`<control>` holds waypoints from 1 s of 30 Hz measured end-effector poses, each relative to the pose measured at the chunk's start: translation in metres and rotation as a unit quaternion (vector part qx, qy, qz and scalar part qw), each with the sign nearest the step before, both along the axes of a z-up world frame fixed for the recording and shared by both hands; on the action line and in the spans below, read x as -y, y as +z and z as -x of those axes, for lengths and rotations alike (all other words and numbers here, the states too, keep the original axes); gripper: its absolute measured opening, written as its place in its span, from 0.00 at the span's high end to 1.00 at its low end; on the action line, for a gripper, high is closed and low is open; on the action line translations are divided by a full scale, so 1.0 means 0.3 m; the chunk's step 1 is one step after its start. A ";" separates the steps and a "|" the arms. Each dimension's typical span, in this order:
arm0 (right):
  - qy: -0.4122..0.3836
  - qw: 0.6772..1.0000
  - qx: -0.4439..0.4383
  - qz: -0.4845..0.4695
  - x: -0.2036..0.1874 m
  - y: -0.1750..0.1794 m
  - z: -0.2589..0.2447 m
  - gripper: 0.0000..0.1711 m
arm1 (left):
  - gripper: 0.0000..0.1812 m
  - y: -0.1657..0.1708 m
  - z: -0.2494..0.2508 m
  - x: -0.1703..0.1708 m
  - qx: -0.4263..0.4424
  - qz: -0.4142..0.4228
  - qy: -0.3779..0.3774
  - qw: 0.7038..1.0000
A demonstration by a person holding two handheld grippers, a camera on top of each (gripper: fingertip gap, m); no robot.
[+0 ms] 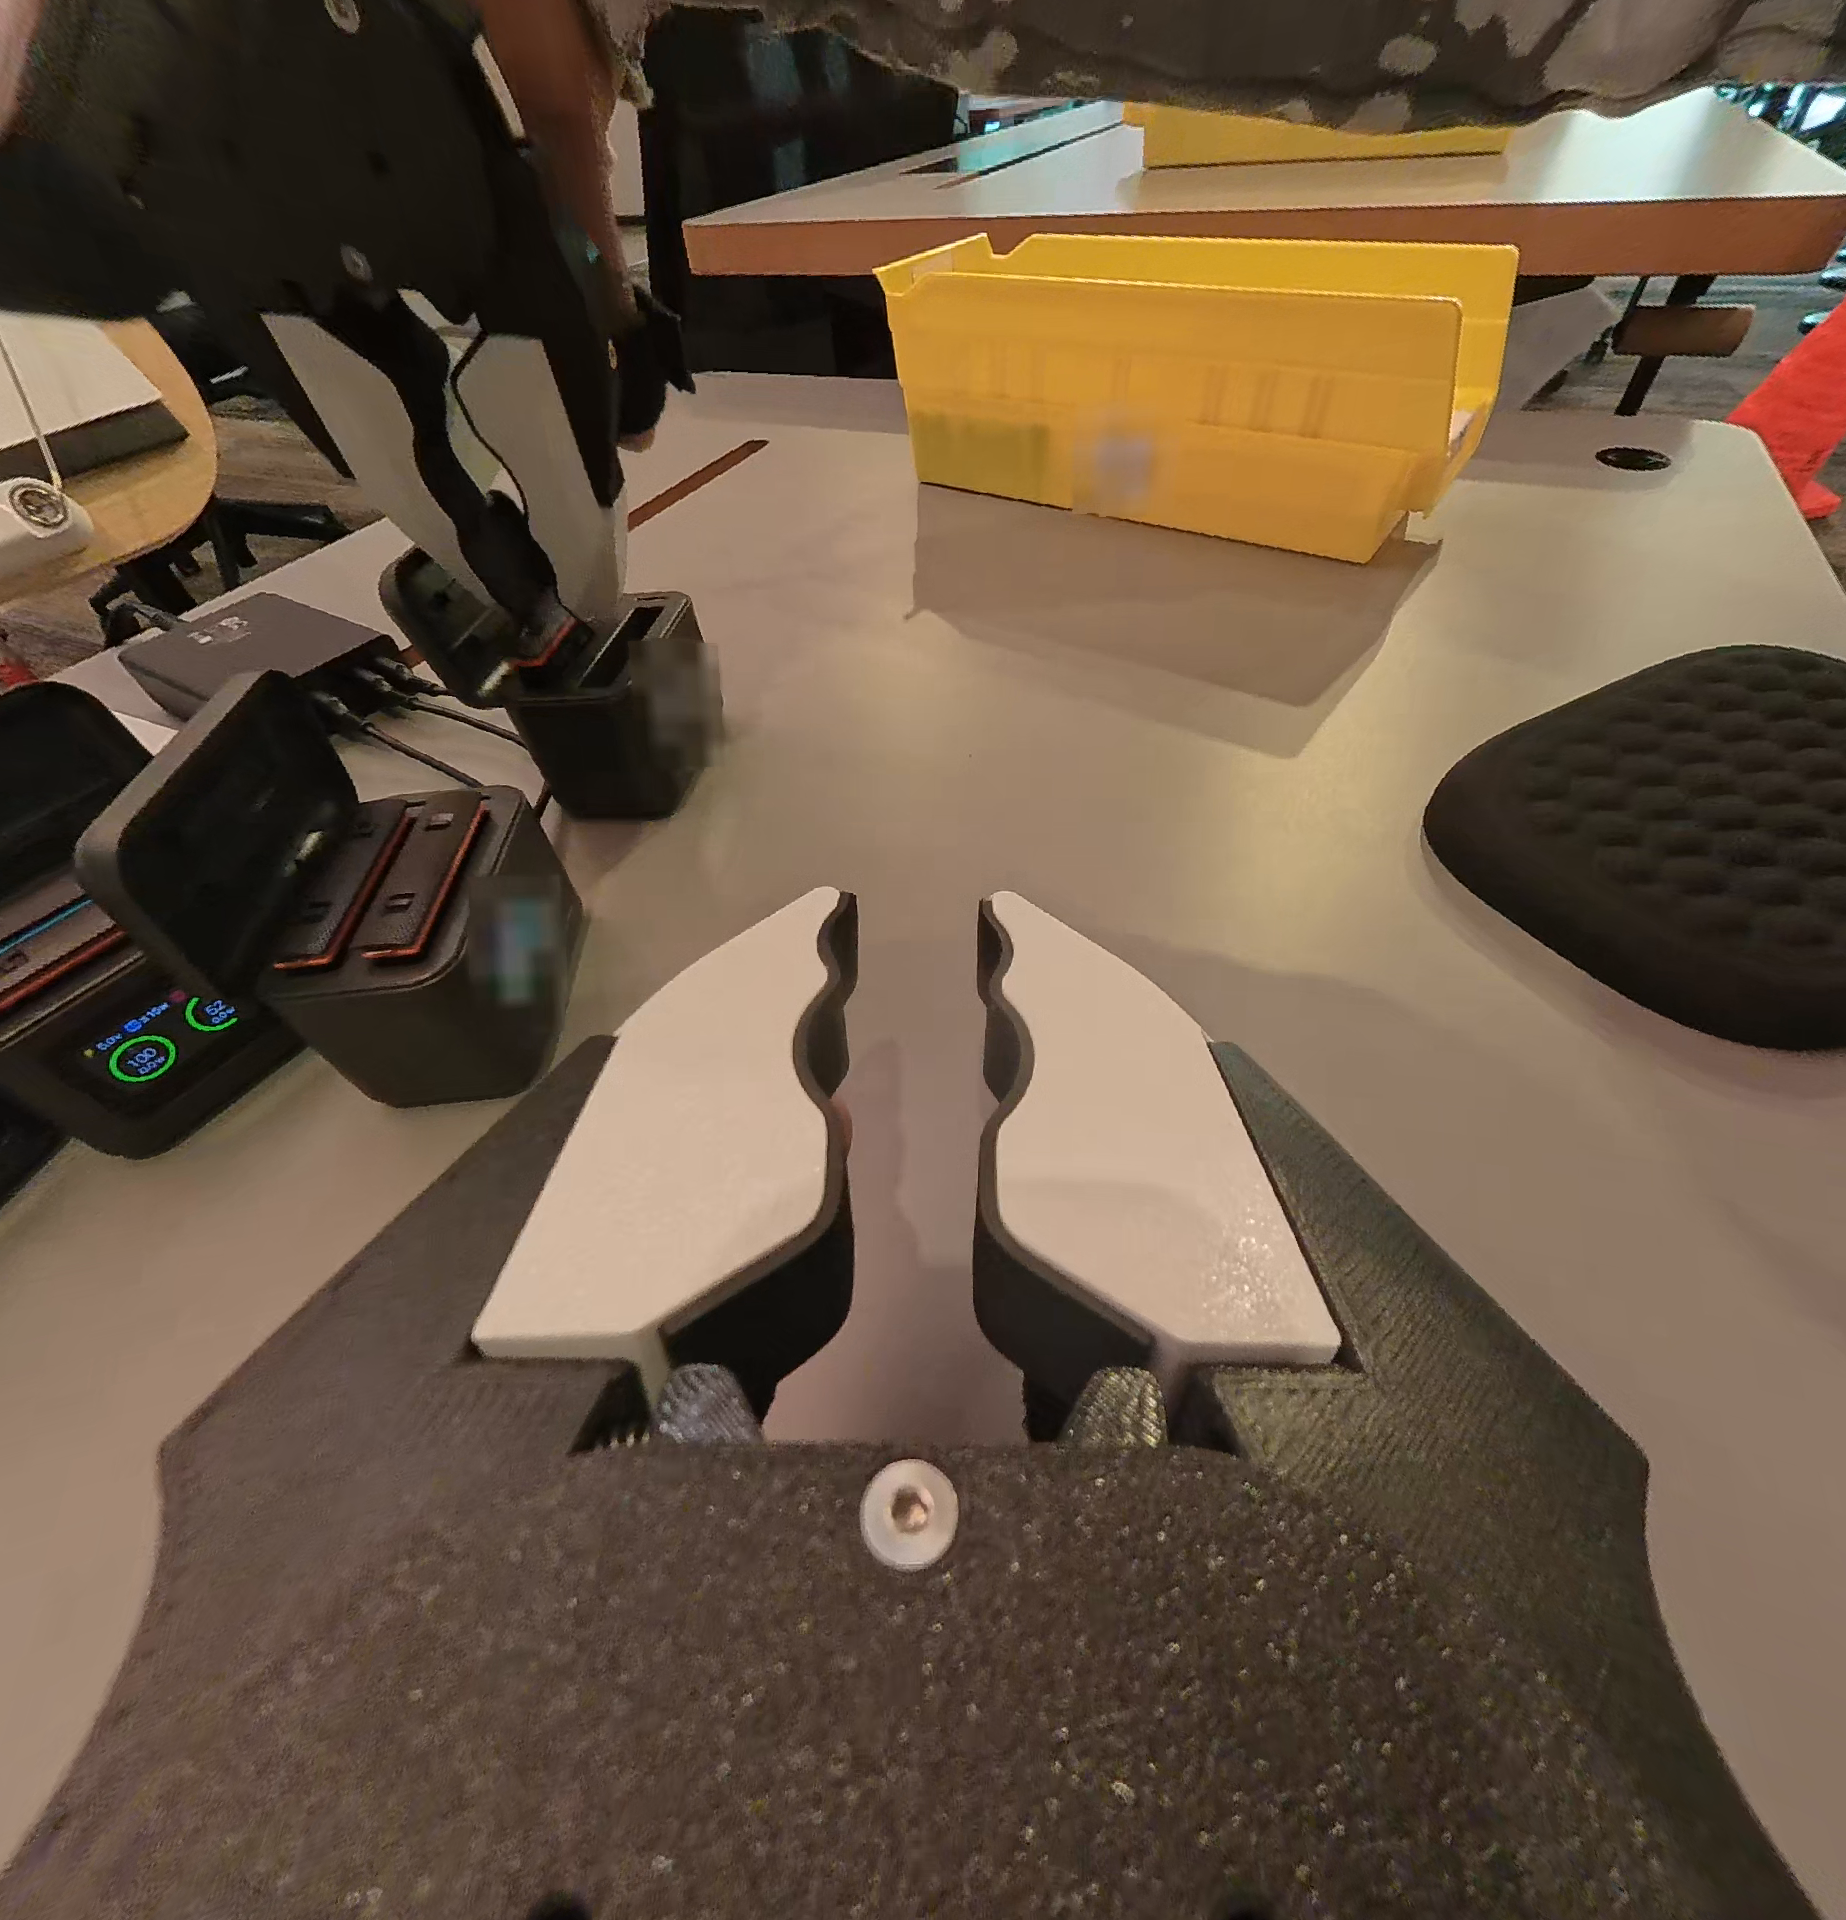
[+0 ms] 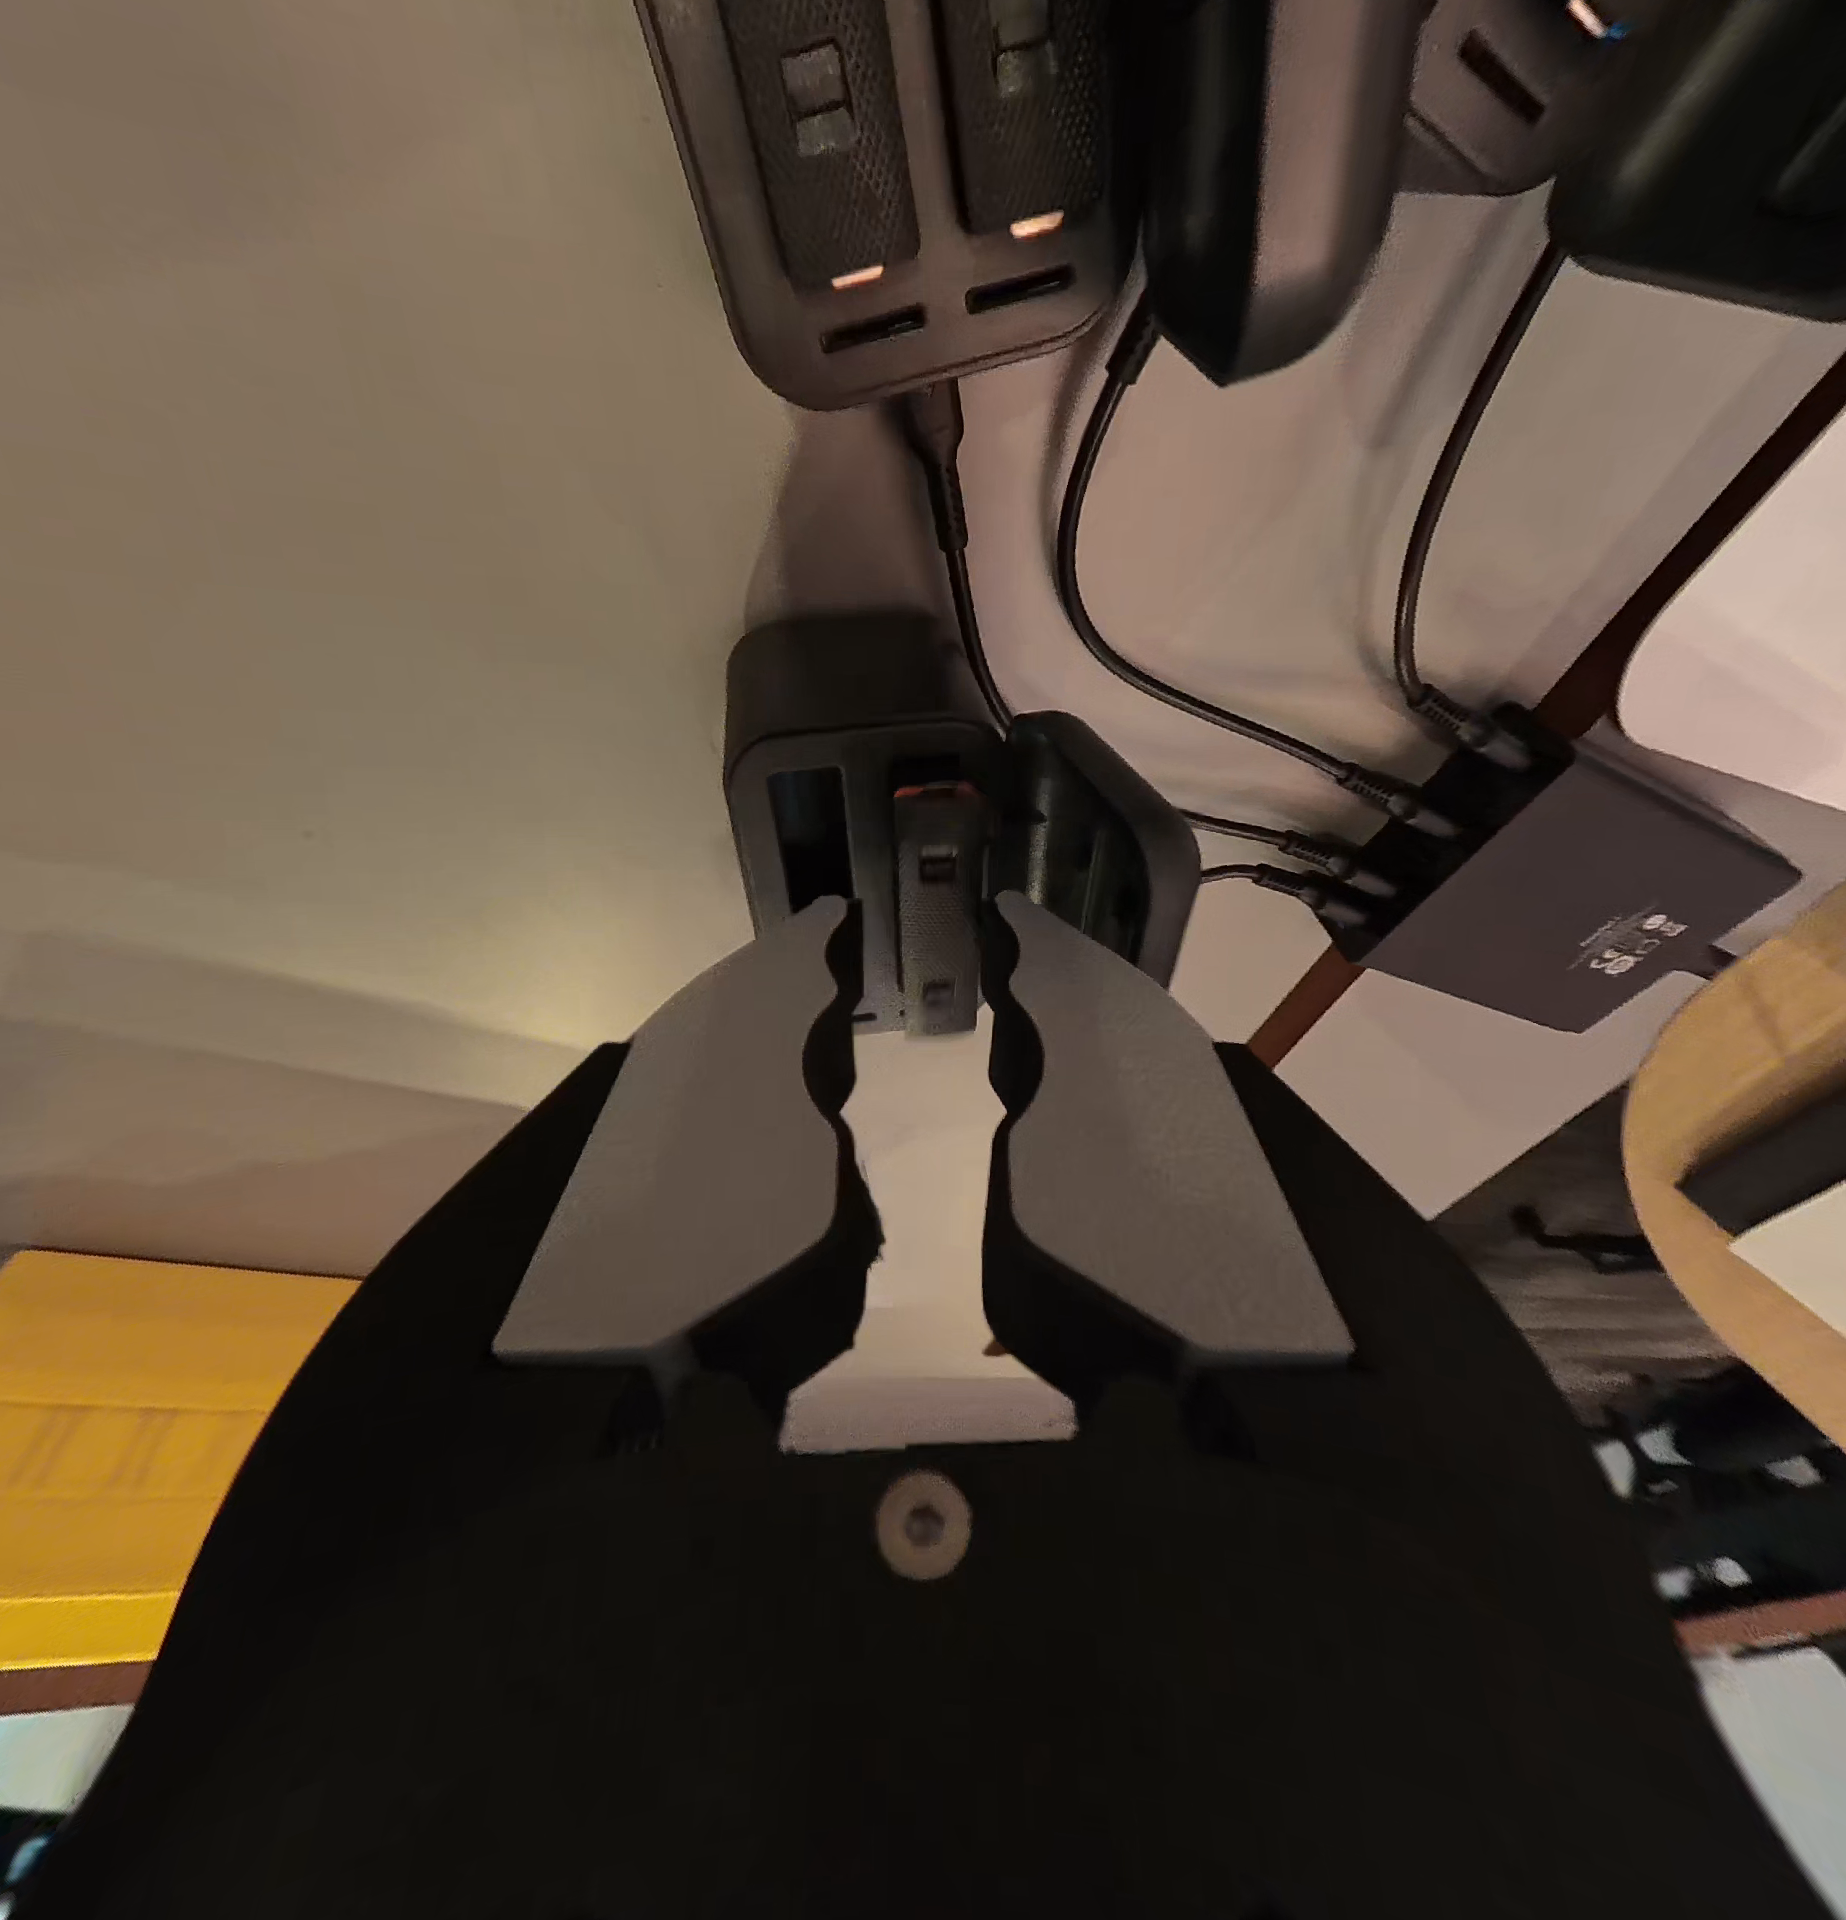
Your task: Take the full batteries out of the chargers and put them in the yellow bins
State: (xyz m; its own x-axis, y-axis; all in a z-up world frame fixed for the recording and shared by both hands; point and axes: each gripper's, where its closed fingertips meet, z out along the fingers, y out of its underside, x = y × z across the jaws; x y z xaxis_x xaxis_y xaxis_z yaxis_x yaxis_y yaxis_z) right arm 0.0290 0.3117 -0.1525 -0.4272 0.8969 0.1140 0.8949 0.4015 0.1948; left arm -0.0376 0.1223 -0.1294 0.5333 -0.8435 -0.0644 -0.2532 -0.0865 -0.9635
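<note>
My right gripper (image 2: 924, 914) is open, with its fingertips on either side of a black battery (image 2: 934, 883) with an orange end. The battery stands in the far charger (image 2: 846, 686), next to an empty slot (image 2: 805, 831); small gaps show between fingers and battery. In the left wrist view this gripper (image 1: 566, 613) reaches down into that charger (image 1: 618, 748). My left gripper (image 1: 917, 914) is open and empty, low over the bare table. A nearer charger (image 1: 431, 997) holds two orange-edged batteries (image 1: 379, 894). The yellow bin (image 1: 1189, 405) stands at the back of the table.
A third charger with a lit display (image 1: 119, 1081) sits at far left. A grey power hub (image 2: 1584, 914) feeds the chargers by black cables (image 2: 1085, 582). A black padded rest (image 1: 1677, 831) lies at right. Another yellow bin (image 1: 1262, 140) is on the far table. Spacing between my two grippers at the tips: around 20 cm.
</note>
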 end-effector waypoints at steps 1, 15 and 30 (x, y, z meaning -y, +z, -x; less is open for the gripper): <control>-0.007 1.000 -0.007 0.007 0.005 0.005 0.000 0.87 | 0.88 -0.001 -0.001 0.001 -0.001 0.000 -0.001 1.000; -0.045 0.992 -0.113 0.021 -0.011 -0.004 0.009 1.00 | 0.88 -0.011 -0.009 0.008 -0.013 -0.003 -0.006 1.000; -0.065 0.990 -0.120 0.035 -0.006 -0.007 0.011 1.00 | 0.88 -0.011 -0.016 0.008 -0.009 0.001 -0.006 1.000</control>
